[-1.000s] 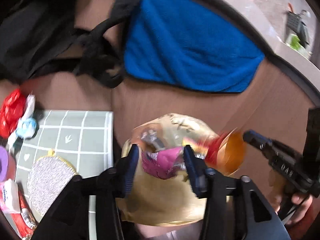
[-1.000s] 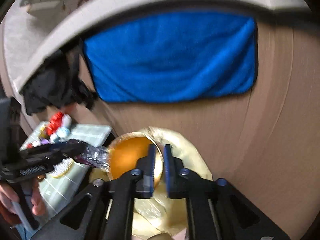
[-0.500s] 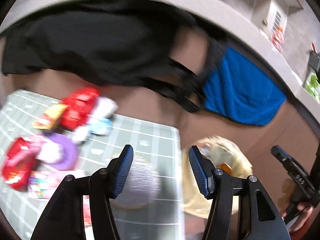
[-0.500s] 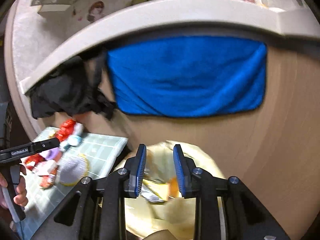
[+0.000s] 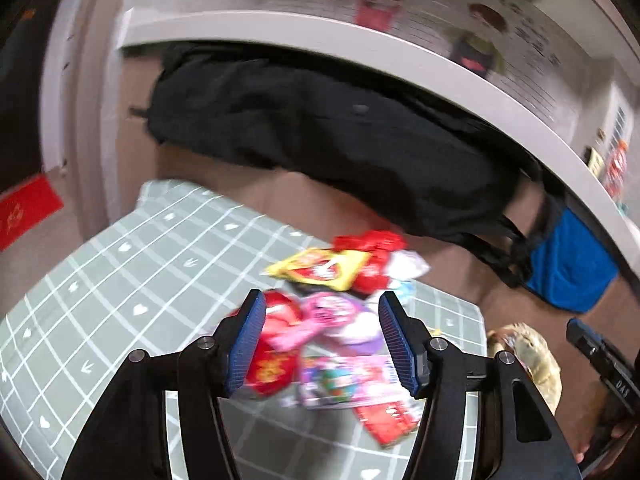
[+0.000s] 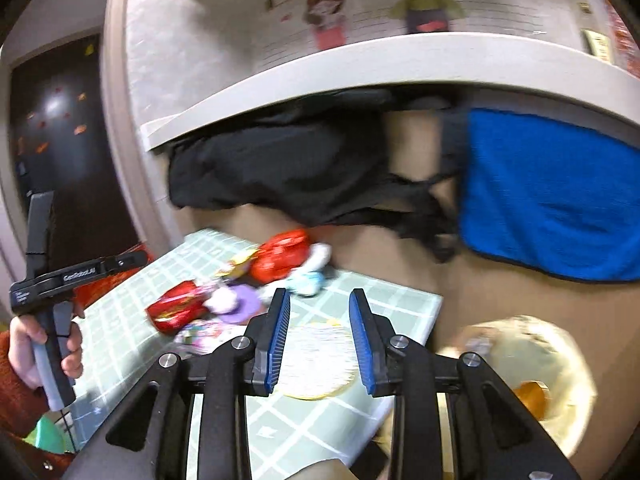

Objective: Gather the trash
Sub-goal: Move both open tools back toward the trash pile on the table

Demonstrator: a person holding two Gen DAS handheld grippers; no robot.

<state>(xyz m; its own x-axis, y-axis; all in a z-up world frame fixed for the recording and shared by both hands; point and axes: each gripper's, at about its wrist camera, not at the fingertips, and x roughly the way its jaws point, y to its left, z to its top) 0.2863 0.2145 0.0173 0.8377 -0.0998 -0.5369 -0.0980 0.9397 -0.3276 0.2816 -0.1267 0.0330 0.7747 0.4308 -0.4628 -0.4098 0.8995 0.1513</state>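
Several snack wrappers lie piled on the green checked tablecloth: a red one, a yellow one, a pink-purple one and a colourful packet. My left gripper hovers over this pile, jaws opening, with nothing gripped. My right gripper hangs above a round pale coaster, jaws also opening and empty. The yellowish trash bag sits low on the right with an orange item inside; it also shows in the left wrist view.
A black bag and a blue towel lie on the brown seat behind the table, under a white ledge. A hand holds the left gripper's handle at the left edge. The table's right edge borders the trash bag.
Both grippers swung left, away from the trash bag and over the table's wrappers. The pink wrapper left the left jaws. The right jaws, nearly shut before, now stand apart.
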